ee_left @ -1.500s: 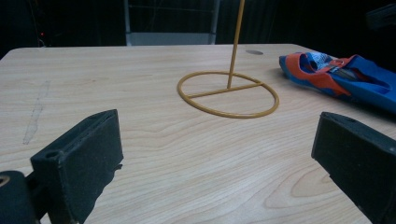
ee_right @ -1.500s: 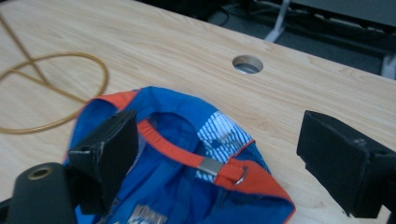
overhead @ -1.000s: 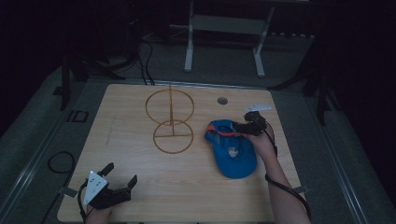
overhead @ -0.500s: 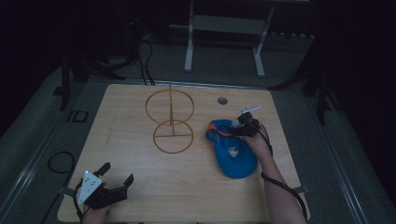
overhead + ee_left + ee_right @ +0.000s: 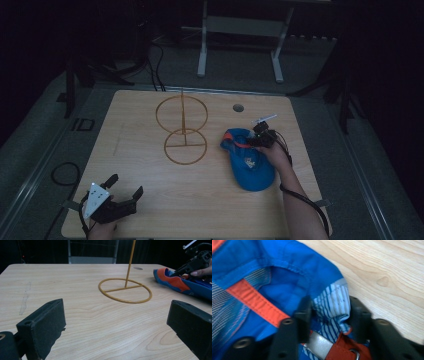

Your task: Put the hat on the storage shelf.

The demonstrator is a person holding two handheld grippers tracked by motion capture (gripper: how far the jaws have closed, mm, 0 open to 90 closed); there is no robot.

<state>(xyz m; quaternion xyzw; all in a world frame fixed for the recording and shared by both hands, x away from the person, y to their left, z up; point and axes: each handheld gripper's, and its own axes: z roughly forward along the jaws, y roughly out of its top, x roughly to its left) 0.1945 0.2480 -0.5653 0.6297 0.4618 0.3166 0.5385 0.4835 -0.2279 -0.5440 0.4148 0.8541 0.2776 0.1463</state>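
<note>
A blue cap [image 5: 251, 169] with an orange strap lies on the right half of the wooden table [image 5: 140, 145]. My right gripper [image 5: 256, 139] is at the cap's back edge, shut on a fold of its striped lining [image 5: 332, 306], beside the orange strap [image 5: 253, 302] and a metal buckle [image 5: 319, 345]. My left gripper [image 5: 126, 184] rests near the table's front left corner, open, with nothing between its jaws [image 5: 117, 311]. From the left gripper view the cap [image 5: 186, 284] and the right gripper [image 5: 193, 263] sit at the far right.
A yellow wire stand [image 5: 184, 131] with a flat ring base [image 5: 125, 289] and an upright ring stands mid-table, just left of the cap. A small round hole [image 5: 238, 107] is in the tabletop near the far edge. Cables and a metal frame lie beyond the table.
My right gripper has shifted slightly left and nearer with the cap's back edge in it, and the cap has slid a little. The left gripper has drifted a bit toward the front left corner.
</note>
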